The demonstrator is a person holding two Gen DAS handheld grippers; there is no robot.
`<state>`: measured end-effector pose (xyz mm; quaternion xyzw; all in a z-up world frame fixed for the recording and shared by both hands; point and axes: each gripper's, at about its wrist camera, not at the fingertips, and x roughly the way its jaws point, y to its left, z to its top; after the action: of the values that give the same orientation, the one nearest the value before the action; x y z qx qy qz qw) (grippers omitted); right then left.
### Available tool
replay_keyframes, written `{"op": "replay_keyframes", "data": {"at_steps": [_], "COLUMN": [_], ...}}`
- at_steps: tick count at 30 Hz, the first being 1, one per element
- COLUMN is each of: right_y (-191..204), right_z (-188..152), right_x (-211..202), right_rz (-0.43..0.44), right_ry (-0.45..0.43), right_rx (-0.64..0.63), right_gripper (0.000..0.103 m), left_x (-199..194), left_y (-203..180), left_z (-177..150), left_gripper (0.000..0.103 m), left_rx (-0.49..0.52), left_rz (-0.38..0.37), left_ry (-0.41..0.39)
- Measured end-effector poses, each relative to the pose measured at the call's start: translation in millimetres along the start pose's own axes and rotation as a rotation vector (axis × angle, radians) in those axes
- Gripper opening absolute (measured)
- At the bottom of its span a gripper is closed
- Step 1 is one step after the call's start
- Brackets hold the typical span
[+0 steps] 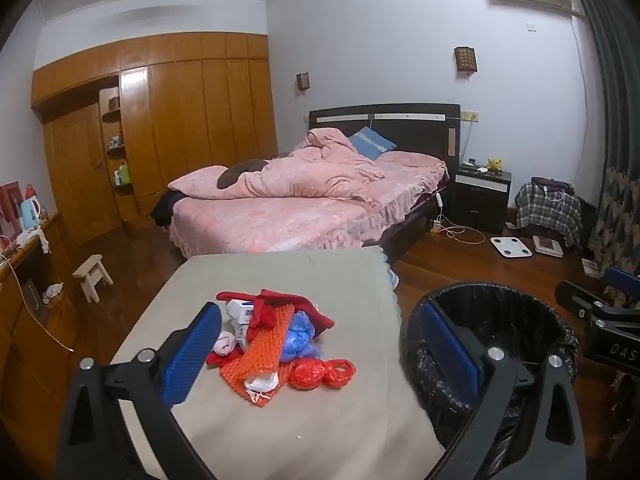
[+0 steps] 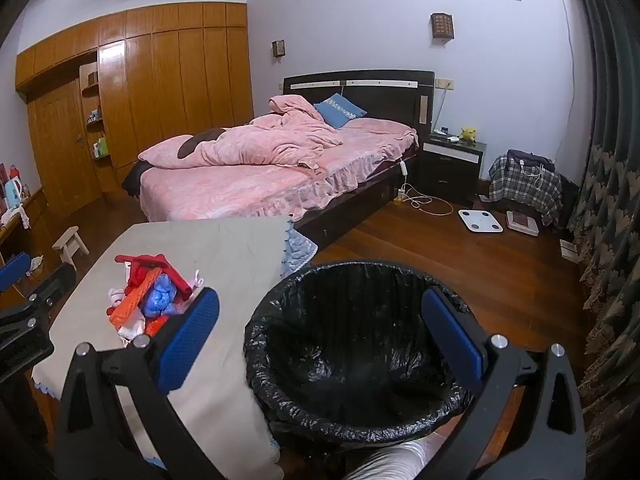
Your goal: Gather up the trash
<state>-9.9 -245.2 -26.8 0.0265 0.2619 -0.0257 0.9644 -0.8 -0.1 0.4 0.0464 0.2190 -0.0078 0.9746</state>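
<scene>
Black bin liner [image 2: 352, 344] (pink bedding [image 2: 248, 196])

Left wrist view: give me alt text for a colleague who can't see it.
The open left gripper hovers over a pile of trash on a cloth-covered table. A black-lined bin stands at right, a pink bed beyond.

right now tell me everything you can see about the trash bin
The trash bin is round and lined with a crinkly black plastic bag whose edge folds over the rim. As far as both views show, nothing lies inside it. It stands upright on the wooden floor, right beside the cloth-covered table; whether they touch is unclear. The right gripper hangs open above its mouth, holding nothing. The bin's outer wall is mostly hidden.
</scene>
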Motion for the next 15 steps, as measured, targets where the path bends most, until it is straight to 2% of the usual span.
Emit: {"op": "replay_keyframes", "data": {"at_steps": [8, 15], "right_y": [0.0, 0.2], "right_z": [-0.4, -0.3], "right_x": [1.3, 0.7], "right_rz": [0.001, 0.0], "right_ry": [0.0, -0.003], "right_rx": [-0.001, -0.001], "right_gripper": [0.098, 0.098], "left_x": [-7.3, 1.0], "left_y": [1.2, -0.6], "left_z": [-0.6, 0.1], "left_gripper": [0.097, 0.097], "left_rx": [0.001, 0.003], "left_rz": [0.015, -0.004], "left_ry": [-0.006, 0.009]}}
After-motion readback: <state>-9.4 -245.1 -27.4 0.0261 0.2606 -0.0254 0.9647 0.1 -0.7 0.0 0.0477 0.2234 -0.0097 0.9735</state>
